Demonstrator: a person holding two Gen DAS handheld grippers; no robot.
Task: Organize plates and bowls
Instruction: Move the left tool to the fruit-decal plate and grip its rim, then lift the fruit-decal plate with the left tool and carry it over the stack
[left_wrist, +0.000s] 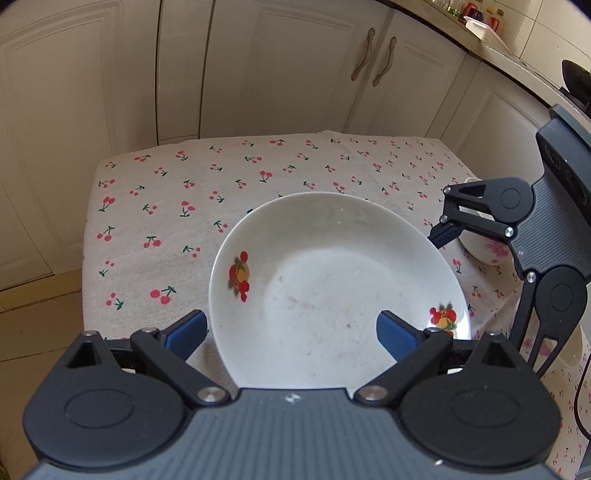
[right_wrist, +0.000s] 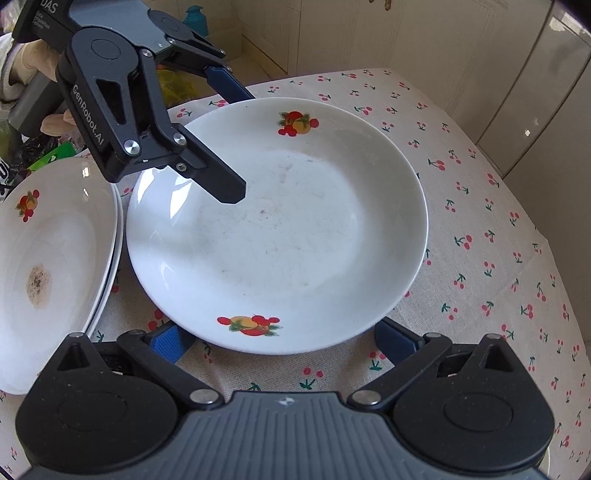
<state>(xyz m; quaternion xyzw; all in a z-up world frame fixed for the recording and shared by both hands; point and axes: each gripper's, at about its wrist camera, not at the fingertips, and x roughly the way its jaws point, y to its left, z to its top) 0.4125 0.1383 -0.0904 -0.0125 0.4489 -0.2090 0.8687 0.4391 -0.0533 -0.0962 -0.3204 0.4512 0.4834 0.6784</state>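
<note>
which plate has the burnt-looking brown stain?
The top plate of the stack at the left edge of the right wrist view; a brown patch sits in its well. The lone plate between the grippers shows only faint smudges.

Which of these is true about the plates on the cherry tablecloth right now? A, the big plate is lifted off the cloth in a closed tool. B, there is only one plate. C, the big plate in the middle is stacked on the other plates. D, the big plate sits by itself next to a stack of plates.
D: in the right wrist view the big plate lies flat on the tablecloth, beside the stack of plates.
</note>
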